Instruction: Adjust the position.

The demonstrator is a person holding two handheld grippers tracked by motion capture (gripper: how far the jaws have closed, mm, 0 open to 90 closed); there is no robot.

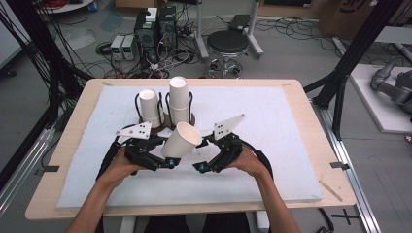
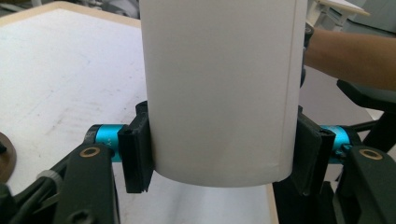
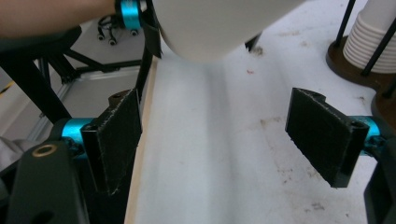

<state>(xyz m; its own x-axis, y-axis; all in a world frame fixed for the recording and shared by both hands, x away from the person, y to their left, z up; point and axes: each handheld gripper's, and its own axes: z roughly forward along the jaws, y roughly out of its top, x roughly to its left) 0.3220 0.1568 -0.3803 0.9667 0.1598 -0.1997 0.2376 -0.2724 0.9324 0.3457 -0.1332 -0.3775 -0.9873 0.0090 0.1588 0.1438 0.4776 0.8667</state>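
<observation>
The left gripper (image 1: 167,162) clamps a tilted white paper cup (image 1: 180,140) near its base. The right gripper (image 1: 198,167), just beside it, holds its jaws apart, empty.

Bare white mat (image 1: 272,160) lay open right of and before the right gripper (image 1: 200,168), its jaws apart with nothing between; the tilted paper cup (image 1: 180,140) and the cup racks (image 1: 165,109) behind blocked the centre.
</observation>
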